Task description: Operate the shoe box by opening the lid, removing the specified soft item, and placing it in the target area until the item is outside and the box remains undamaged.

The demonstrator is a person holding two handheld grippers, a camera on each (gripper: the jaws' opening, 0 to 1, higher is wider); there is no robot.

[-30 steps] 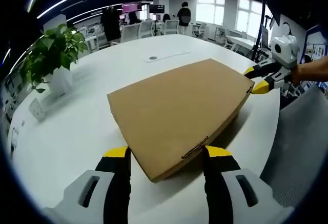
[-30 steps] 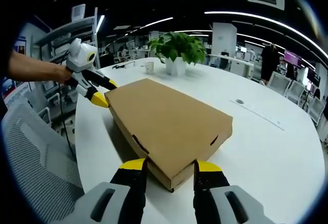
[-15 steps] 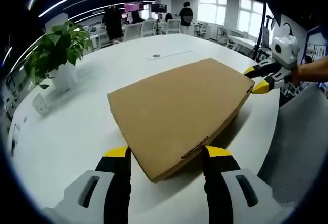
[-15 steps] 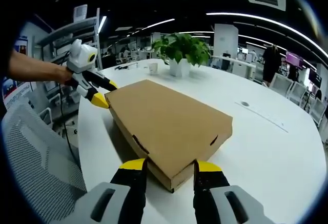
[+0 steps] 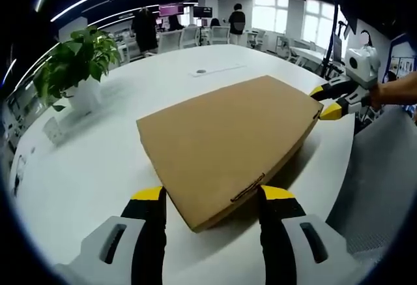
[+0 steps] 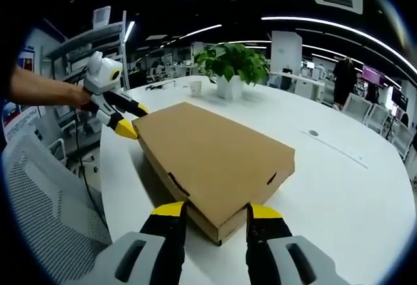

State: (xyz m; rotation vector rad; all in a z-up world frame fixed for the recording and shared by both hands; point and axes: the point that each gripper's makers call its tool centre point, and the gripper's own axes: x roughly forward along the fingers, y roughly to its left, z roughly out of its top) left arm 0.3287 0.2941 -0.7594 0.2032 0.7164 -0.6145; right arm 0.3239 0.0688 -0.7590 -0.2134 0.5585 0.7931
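Note:
A flat brown cardboard shoe box (image 5: 228,135) lies on the white table (image 5: 85,167) with its lid down. In the left gripper view, my left gripper (image 5: 214,197) is open and its yellow-tipped jaws straddle the near corner of the box. My right gripper (image 5: 326,100), held by a hand, sits at the far right corner. In the right gripper view the same box (image 6: 215,151) has its near corner between the open jaws of my right gripper (image 6: 215,214). My left gripper (image 6: 132,120) is at the far left corner there. The soft item is hidden inside.
A potted green plant (image 5: 71,63) stands on the table beyond the box, also the plant (image 6: 231,63) with a small cup (image 6: 195,87) beside it. A grey mesh chair (image 6: 45,200) is at the table's edge. People (image 5: 144,29) stand among far desks.
Both views have drifted slightly against the room. The box and both grippers keep the same places relative to each other, and the lid stays down.

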